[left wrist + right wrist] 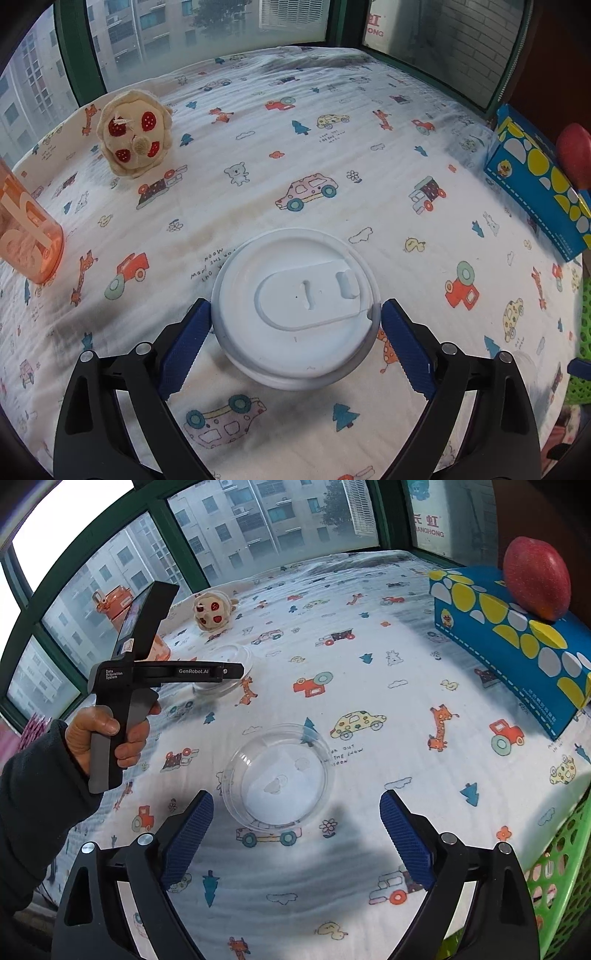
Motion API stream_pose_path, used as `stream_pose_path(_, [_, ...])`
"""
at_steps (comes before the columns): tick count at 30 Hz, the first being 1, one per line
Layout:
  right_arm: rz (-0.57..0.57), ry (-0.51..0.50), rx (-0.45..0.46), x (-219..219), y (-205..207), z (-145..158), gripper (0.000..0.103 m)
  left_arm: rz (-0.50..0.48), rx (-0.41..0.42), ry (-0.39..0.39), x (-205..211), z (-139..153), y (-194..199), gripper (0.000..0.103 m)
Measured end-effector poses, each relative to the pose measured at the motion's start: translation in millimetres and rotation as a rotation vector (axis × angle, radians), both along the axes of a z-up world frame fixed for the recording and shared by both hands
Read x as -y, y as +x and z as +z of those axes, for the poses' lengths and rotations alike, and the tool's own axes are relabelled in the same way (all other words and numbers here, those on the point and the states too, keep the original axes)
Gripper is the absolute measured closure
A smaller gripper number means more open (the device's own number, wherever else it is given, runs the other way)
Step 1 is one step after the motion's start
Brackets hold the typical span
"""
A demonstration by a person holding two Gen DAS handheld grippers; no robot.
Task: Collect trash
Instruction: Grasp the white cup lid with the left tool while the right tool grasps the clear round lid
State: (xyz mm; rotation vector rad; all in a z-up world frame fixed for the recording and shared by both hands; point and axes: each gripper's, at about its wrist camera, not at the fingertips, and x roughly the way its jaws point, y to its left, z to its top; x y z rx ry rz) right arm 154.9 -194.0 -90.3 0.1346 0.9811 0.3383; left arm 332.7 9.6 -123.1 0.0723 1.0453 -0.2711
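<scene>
A white plastic cup lid (pixel 295 314) sits between the blue pads of my left gripper (pixel 295 314); the pads stand right at its two sides, and I cannot tell whether they press it. In the right wrist view the left gripper body (pixel 166 672) hovers over a clear cup (pixel 225 672). My right gripper (pixel 295 808) is open and empty just above a clear round plastic lid (pixel 279 777) lying on the cartoon-print sheet (pixel 369 701).
A plush toy (pixel 135 133) and an orange bottle (pixel 26 229) stand at the far left. A blue tissue box (pixel 517 642) with a red apple (pixel 535 578) on it is at the right. A green mesh basket (pixel 561 878) is at the right edge.
</scene>
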Motion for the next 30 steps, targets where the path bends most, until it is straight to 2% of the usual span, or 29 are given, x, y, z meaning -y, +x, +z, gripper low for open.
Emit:
stream_pose_path(6, [0.057,-0.052,-0.013,-26,16,-17,0.013,0.005,0.015,-0.01,-11,12,-13,0.012])
stream_pose_path(14, [0.07,-0.104,-0.051,-41,30,-37,0.012,0.014,0.021,-0.031,-22,22,-30,0.012])
stream_pose_path(23, [0.073,-0.199,-0.029,-55,36,-47,0.011,0.021,0.019,-0.055,-26,26,-44,0.012])
stream_pose_path(30, [0.063,-0.173,-0.005,-54,26,-38,0.013,0.017,0.021,-0.061,-25,32,-59,0.012])
